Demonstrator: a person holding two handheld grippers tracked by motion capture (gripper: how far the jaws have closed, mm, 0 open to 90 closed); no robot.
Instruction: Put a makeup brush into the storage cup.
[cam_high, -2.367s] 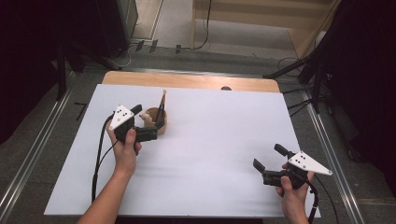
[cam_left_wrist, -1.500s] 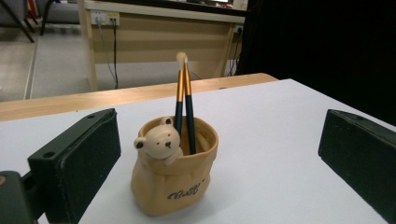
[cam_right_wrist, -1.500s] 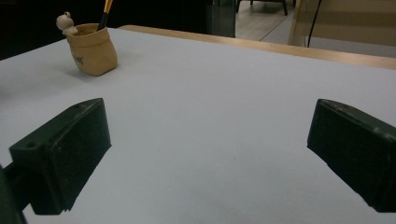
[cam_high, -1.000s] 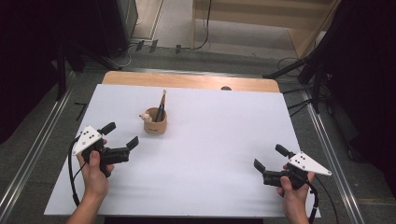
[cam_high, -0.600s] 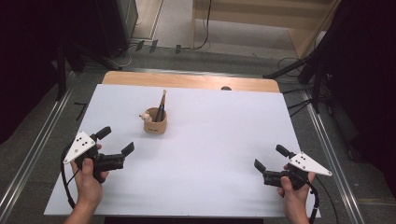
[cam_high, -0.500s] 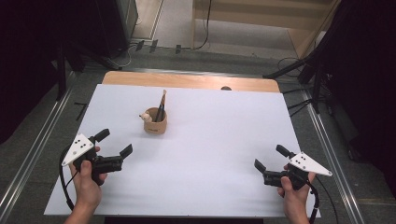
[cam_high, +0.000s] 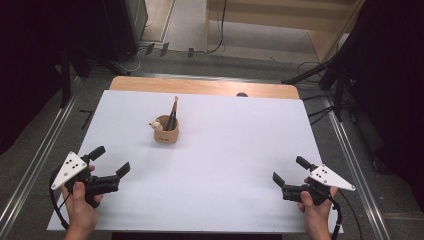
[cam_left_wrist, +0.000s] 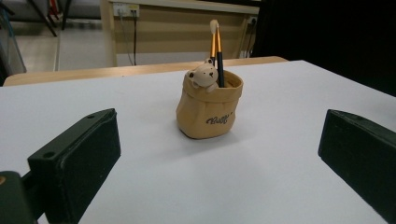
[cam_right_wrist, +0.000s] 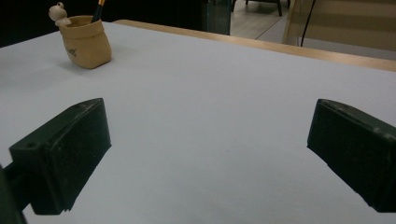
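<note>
A small tan pouch-shaped holder (cam_high: 166, 135) with a little bear figure on its rim stands upright on the white table, left of centre. Two brushes (cam_high: 172, 113) stick up out of it. The holder (cam_left_wrist: 208, 110) is straight ahead in the left gripper view, well beyond the jaws. In the right gripper view the holder (cam_right_wrist: 86, 42) sits far off at the upper left. My left gripper (cam_high: 111, 160) is open near the front left corner, with nothing between its jaws. At the front right, my right gripper (cam_high: 290, 170) is open too and holds nothing.
A white sheet (cam_high: 240, 150) covers the table, with a wooden strip (cam_high: 200, 86) along the far edge. Metal rails run along both sides, and cables and stand legs lie on the floor beyond the table.
My left gripper has pulled away from the holder, back and left to the front left corner. The holder stays where it was. The right gripper has hardly moved.
</note>
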